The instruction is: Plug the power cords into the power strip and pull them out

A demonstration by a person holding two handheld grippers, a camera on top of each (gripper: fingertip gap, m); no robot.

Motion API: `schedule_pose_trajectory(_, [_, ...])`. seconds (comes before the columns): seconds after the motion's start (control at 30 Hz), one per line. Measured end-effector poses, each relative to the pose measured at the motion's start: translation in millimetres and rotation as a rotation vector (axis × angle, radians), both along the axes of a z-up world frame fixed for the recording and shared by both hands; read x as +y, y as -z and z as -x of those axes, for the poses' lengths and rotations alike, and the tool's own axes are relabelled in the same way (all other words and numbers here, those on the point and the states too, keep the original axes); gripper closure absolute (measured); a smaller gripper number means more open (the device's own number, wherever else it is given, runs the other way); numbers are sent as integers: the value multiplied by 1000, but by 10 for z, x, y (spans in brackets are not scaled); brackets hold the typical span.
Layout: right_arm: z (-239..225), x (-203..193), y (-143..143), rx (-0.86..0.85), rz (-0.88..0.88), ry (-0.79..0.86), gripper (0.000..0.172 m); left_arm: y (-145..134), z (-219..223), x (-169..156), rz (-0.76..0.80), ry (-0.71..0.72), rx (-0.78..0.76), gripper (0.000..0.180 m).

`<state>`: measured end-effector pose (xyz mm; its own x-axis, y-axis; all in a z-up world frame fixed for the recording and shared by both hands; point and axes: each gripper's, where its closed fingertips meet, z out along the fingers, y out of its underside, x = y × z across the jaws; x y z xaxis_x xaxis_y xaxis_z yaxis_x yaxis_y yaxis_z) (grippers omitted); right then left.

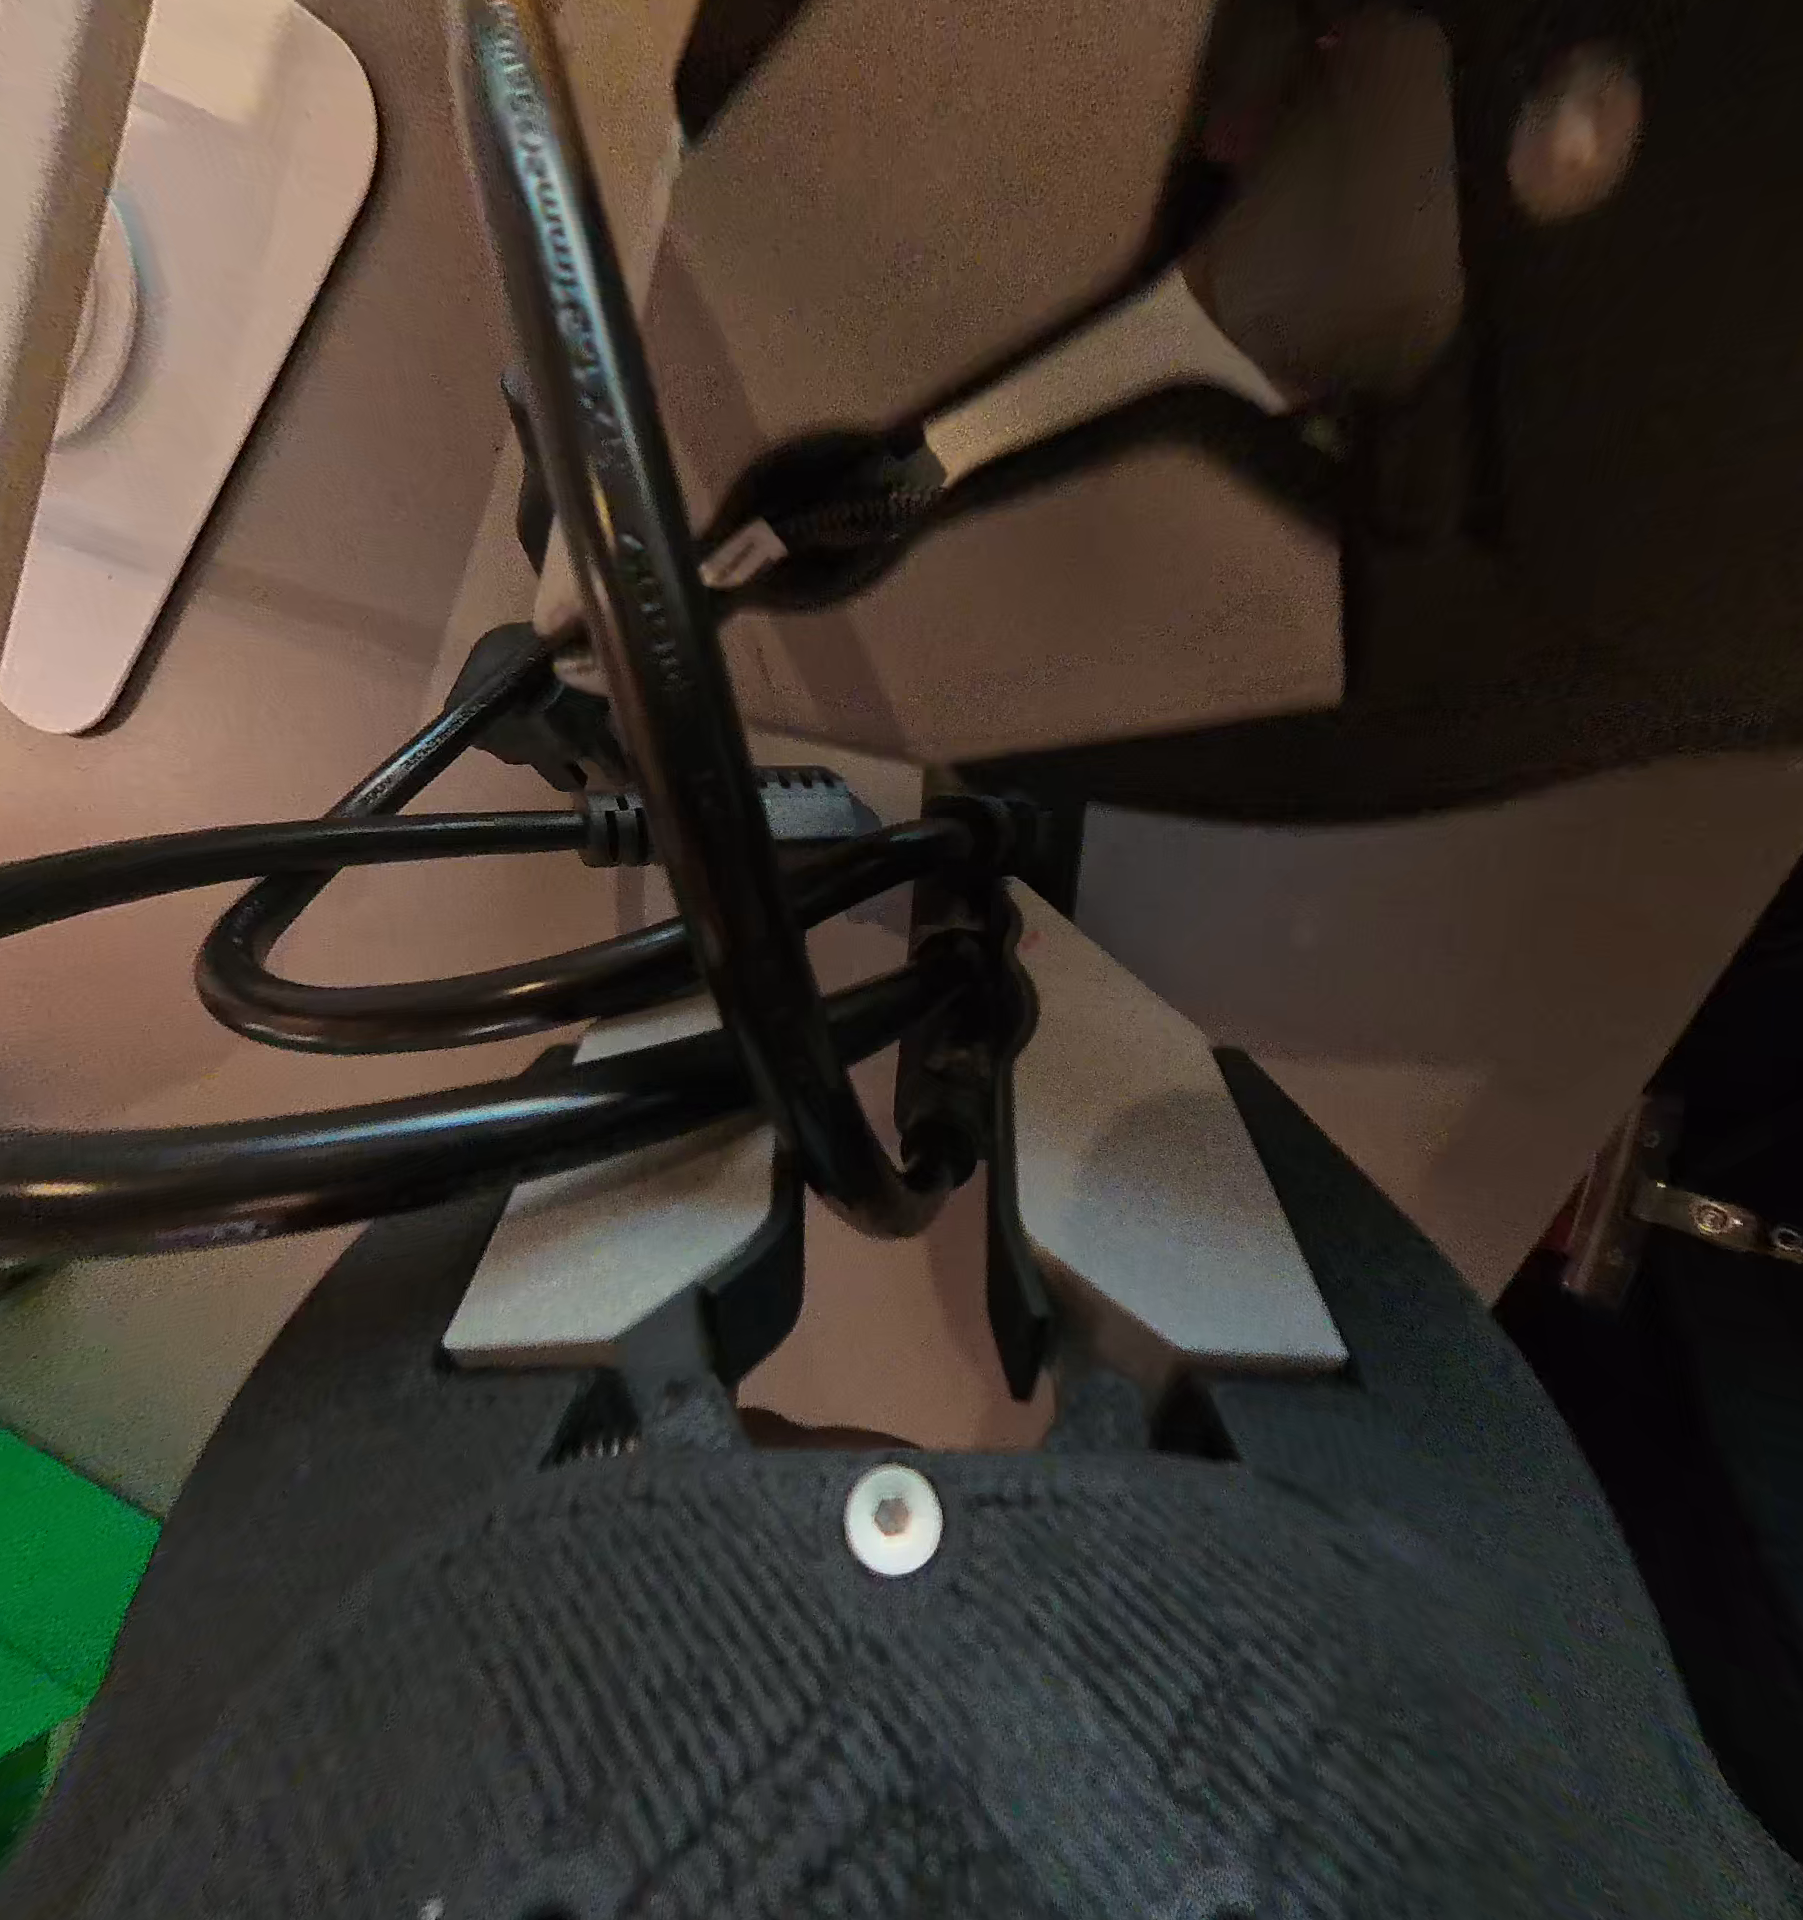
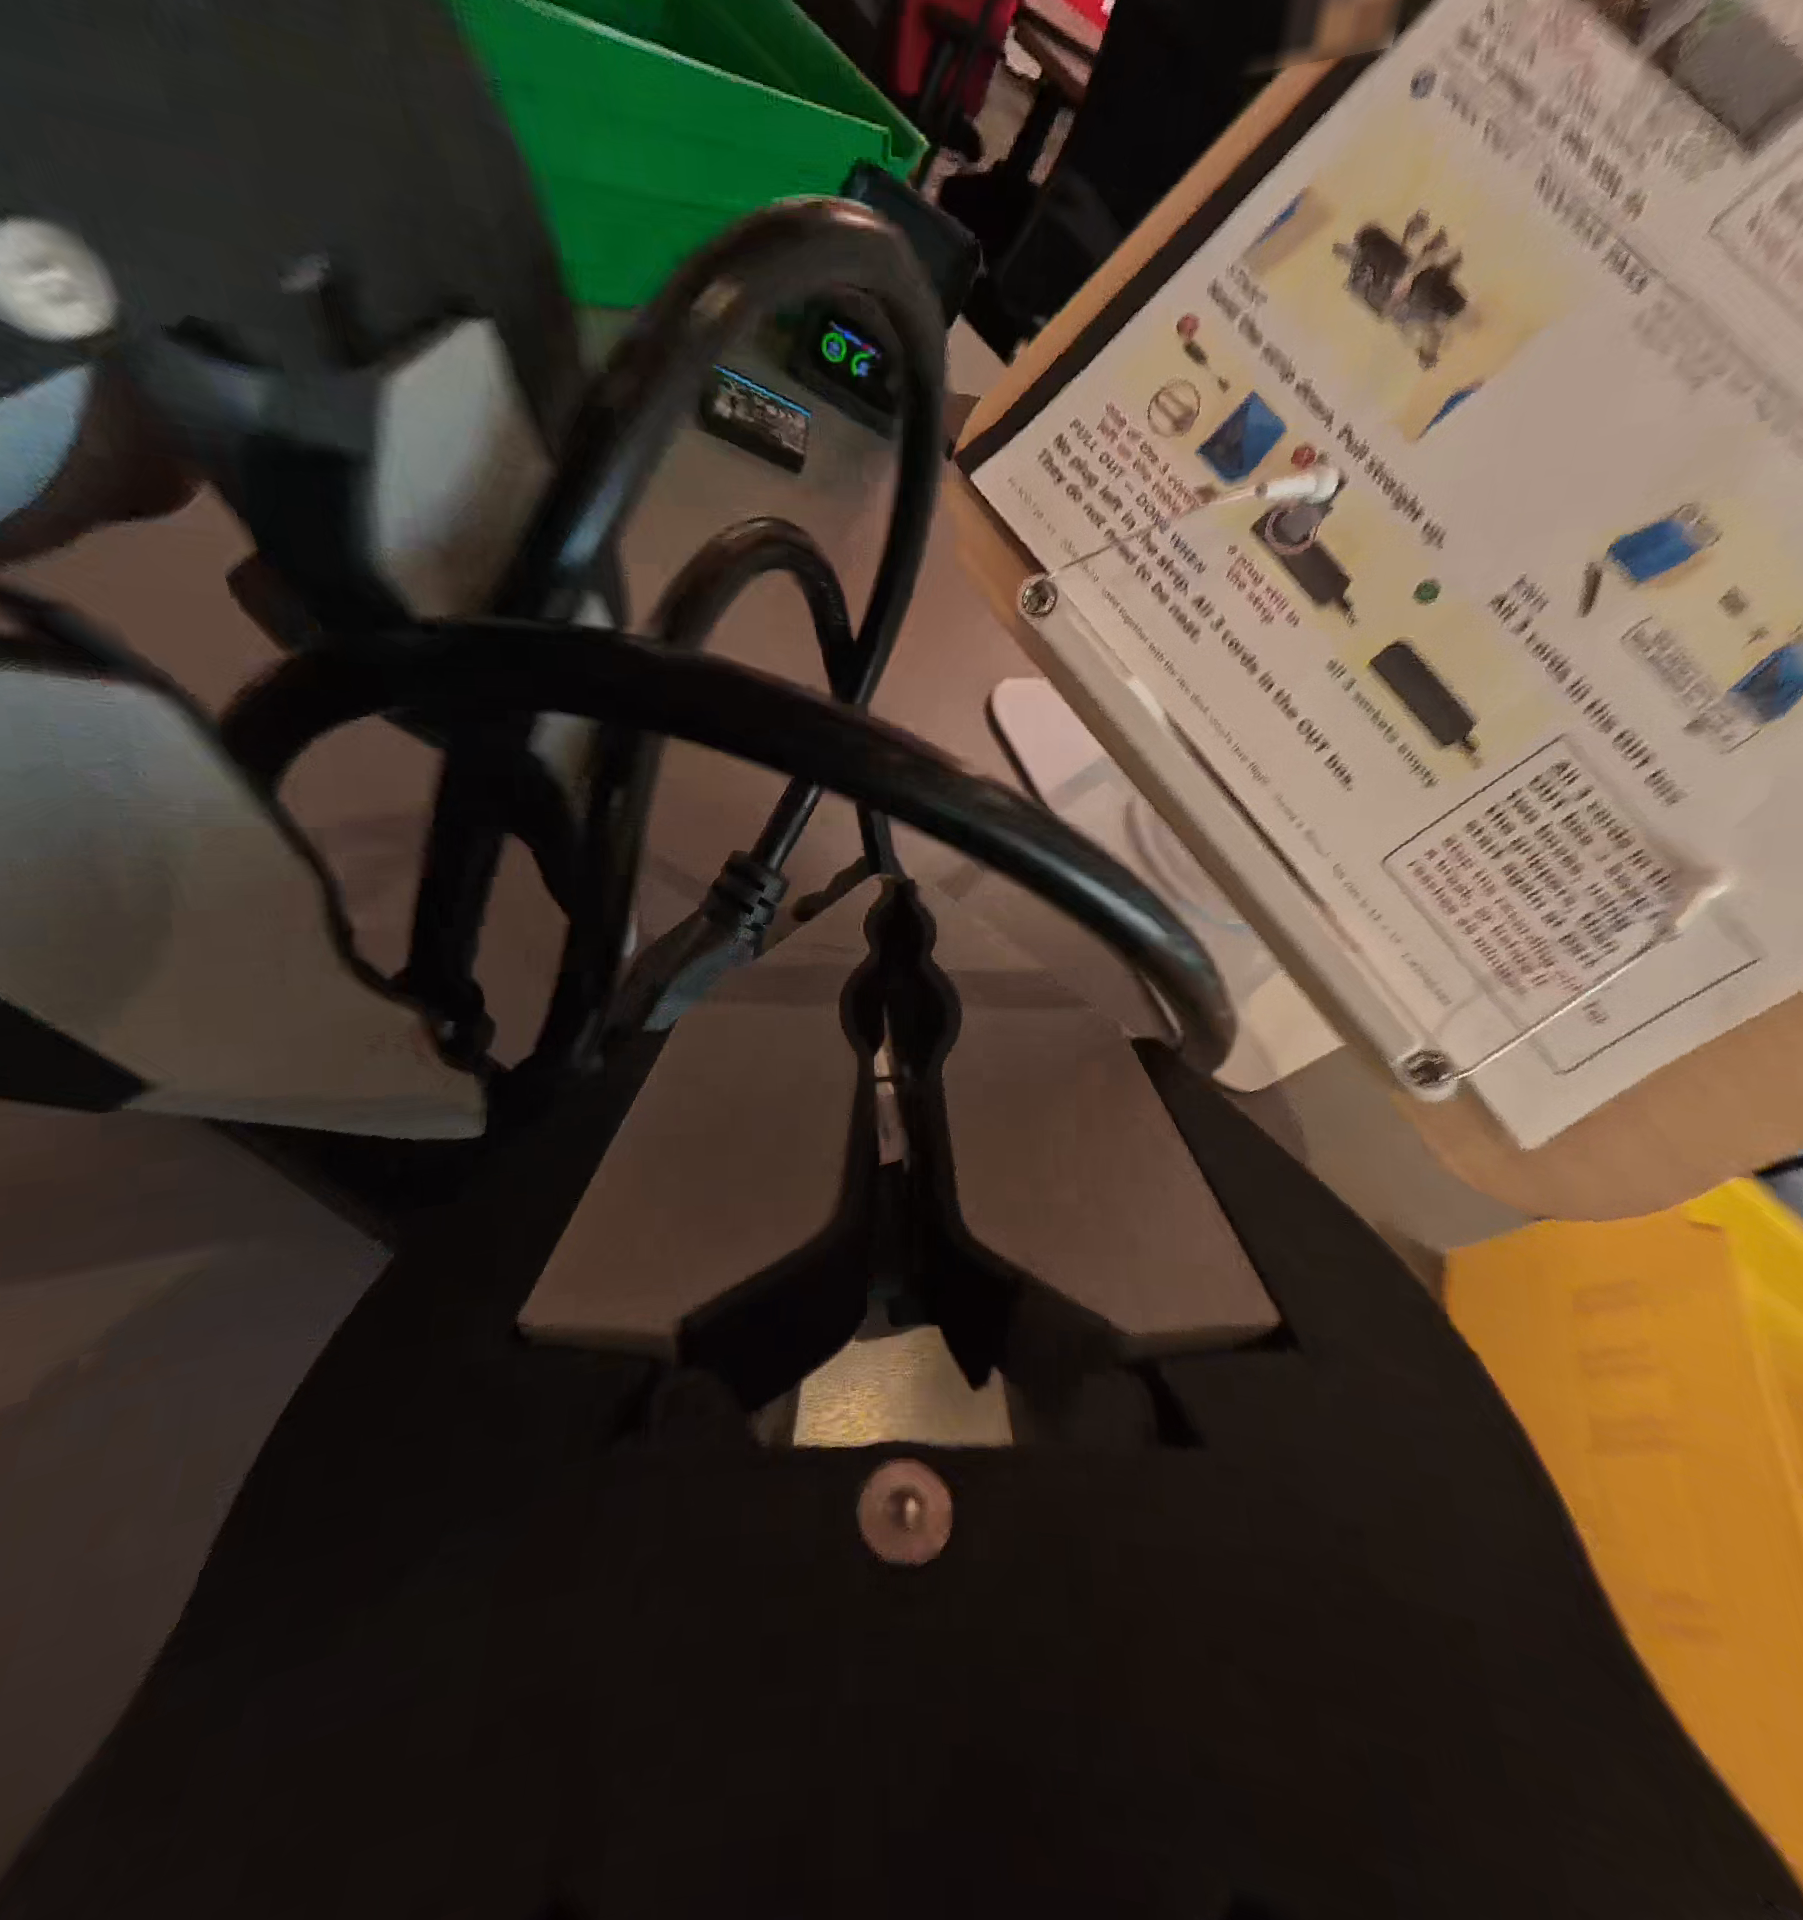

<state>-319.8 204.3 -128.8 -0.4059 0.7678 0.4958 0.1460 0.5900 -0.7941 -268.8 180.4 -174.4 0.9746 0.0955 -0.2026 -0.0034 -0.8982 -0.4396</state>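
My left gripper point(image 1: 876, 1039) is shut on a bundle of black power cords point(image 1: 357, 1143) and holds it above the brown table point(image 1: 253, 675). The cords loop out to the left, and a grey plug point(image 1: 803, 810) hangs among them. In the right wrist view the same cords point(image 2: 772, 717) arc across the middle, pinched beside a left finger point(image 2: 149, 894). My right gripper point(image 2: 892, 935) is shut, its tips just under the loops near a plug point(image 2: 710, 935). It also shows in the left wrist view point(image 1: 762, 540), shut, close behind the upright cord.
A green bin point(image 2: 668, 135) stands at the back and a yellow bin point(image 2: 1655, 1455) at the right. An instruction sheet on a tilted board point(image 2: 1448, 520) rises at the right over a white flat pad point(image 2: 1063, 748). A black device with a small lit screen point(image 2: 840, 353) sits behind the cords. My hands' fingertips stand some 7 cm from each other.
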Motion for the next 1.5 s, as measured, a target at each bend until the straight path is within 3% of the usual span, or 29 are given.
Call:
schedule_pose_trajectory(0.1, [52, 15, -137, 151, -74, 39, 172, 18, -59, -9, 31, -6, 21, 146])
schedule_pose_trajectory(0.17, [54, 49, -147, 114, 9, 36, 172, 3, -134, 25, -4, 9, -40, 150])
schedule_pose_trajectory(0.27, [50, 106, -102, 27, 123, 26, 172, -45, -64, 22, -30, 4, 29, 150])
schedule_pose_trajectory(0.47, [36, -15, -55, 52, 52, 3, 172, -108, -74, 61, -70, -19, 14, 158])
schedule_pose_trajectory(0.6, [62, 68, -8, -42, 166, -3, 172, -132, -123, 76, -59, 41, 113, 154])
schedule_pose_trajectory(0.7, [6, -71, 25, -83, 209, -53, 172, -152, -111, 129, -100, 57, 87, 157])
schedule_pose_trajectory(0.83, [-6, -36, -75, -13, 169, -48, 172, -127, -35, 89, -90, 9, 84, 156])
schedule_pose_trajectory(0.93, [30, 14, -19, -71, 213, -41, 172, -138, -141, 142, -70, 58, 145, 157])
schedule_pose_trajectory(1.2, [-7, -42, -59, 17, 124, -49, 172, -129, -71, 175, -108, 8, 44, 160])
schedule_pose_trajectory(1.27, [2, -47, -71, -7, 188, -64, 172, -129, -164, 202, -114, 21, 0, 160])
schedule_pose_trajectory(1.37, [9, -13, -12, -84, 256, -63, 172, -129, -153, 204, -85, 61, 84, 159])
schedule_pose_trajectory(1.5, [-5, -35, 21, -63, 182, -61, 172, -129, -82, 185, -109, 33, 24, 161])
